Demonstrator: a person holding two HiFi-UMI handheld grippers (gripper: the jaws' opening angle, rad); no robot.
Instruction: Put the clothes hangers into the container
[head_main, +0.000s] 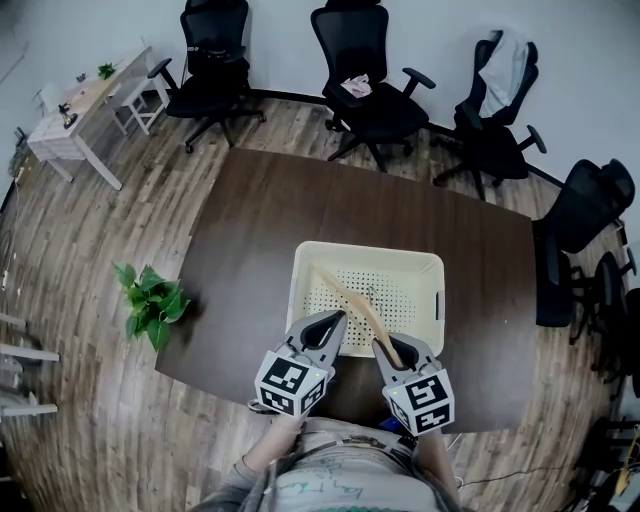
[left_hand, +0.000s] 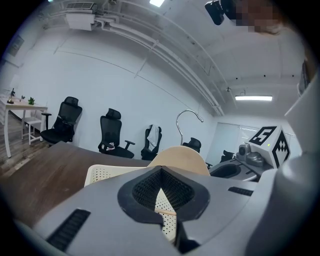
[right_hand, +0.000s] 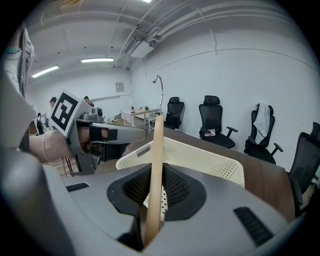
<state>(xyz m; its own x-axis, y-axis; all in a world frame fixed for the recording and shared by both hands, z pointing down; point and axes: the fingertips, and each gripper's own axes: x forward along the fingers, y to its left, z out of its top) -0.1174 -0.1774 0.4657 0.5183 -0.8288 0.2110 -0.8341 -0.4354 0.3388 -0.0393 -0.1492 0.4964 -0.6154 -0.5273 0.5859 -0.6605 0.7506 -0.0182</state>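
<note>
Currently, the right gripper (head_main: 384, 346) is clamping one end of the pale wooden clothes hanger (head_main: 352, 298). Its jaws are standing nearly together, with only the thickness of the wooden arm between the pads.

The hanger's long axis is running from that gripper away from the person and to the left, passing over the near wall of the cream perforated plastic container (head_main: 300, 300). The far end is lying within the container's outline, near its middle. Whether that end is touching the container's floor cannot be told. The thin metal hook (right_hand: 161, 100) is pointing upward, so the hanger is standing on edge rather than lying flat.

The left gripper (head_main: 336, 320) is hovering just beside the right one, at the container's near rim and to the left of the hanger. Its jaws are meeting at the tips and gripping nothing.

The container is sitting directly ahead of both grippers on the dark brown wooden table (head_main: 250, 220). As a judgement, the right gripper alone is carrying the load, so the coming move is resting on it: lower along the hanger's own axis, then part the jaws.
</note>
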